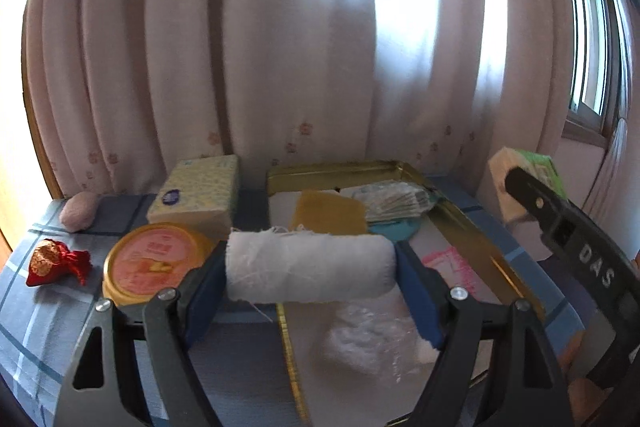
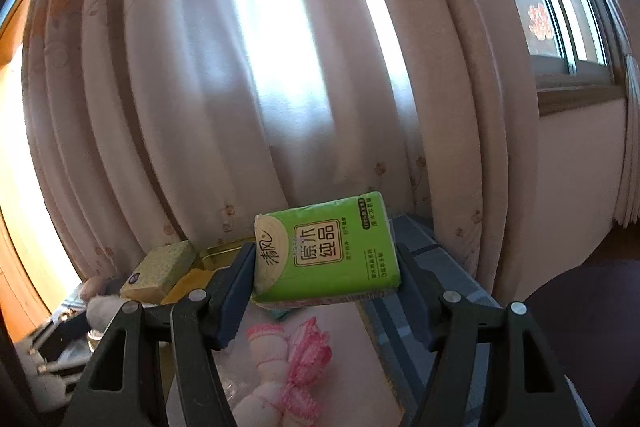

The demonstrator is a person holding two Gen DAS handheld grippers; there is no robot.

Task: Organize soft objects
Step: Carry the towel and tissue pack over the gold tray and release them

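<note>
Gauze roll (image 1: 310, 269) is sitting clamped crosswise in the left gripper (image 1: 311, 273), hanging above the gold tray's (image 1: 472, 227) near left edge. Right gripper (image 2: 326, 281) is clamping a green tissue pack (image 2: 326, 259) over the tray's right side.

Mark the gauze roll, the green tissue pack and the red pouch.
gauze roll (image 1: 310, 267), left wrist view, middle of its side
green tissue pack (image 2: 328, 251), right wrist view, printed front face
red pouch (image 1: 60, 263), left wrist view, its centre
</note>
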